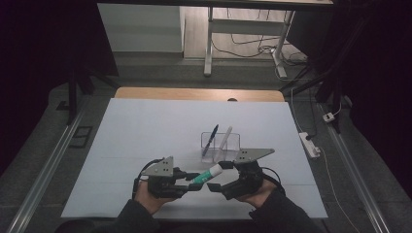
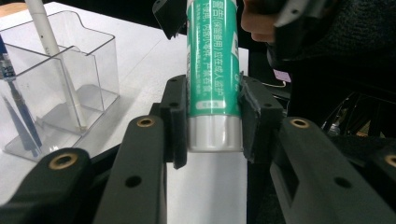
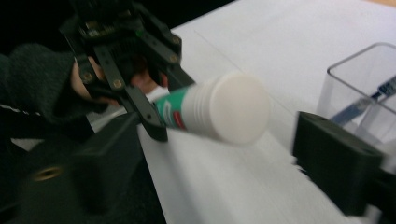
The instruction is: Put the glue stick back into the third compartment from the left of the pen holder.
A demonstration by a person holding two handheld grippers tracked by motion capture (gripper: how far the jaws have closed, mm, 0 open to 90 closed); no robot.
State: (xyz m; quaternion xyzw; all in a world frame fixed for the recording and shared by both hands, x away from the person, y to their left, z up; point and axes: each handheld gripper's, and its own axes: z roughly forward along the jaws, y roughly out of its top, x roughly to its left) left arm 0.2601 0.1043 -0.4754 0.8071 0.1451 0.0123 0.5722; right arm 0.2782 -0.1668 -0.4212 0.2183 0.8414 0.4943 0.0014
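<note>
Near the front edge of the white surface (image 1: 145, 126), both tools met over a green glue stick (image 1: 206, 174). Left tool (image 1: 192, 183) was clamped on the stick's lower body, pads pressing both sides just above the silver base band; left gripper view showed the glue stick (image 2: 213, 70) upright between the pads, green label with printed text. Stick was held off the surface, tilted, white cap end pointing up and toward the right tool (image 1: 219, 182). Right tool stood open, jaws spread on either side of the white cap (image 3: 236, 107) and not pressing on it; right gripper view was blurred, cap sat in the gap with clear space on both sides. Person's hands in dark sleeves held both tools from the bottom of the high view.

Just behind the tools stood a clear plastic pen holder (image 1: 234, 145) with two compartments. A blue pen (image 1: 210, 140) leaned in the left compartment, a white pen (image 1: 224, 141) in the right one. Holder was near the stick but apart from it.
</note>
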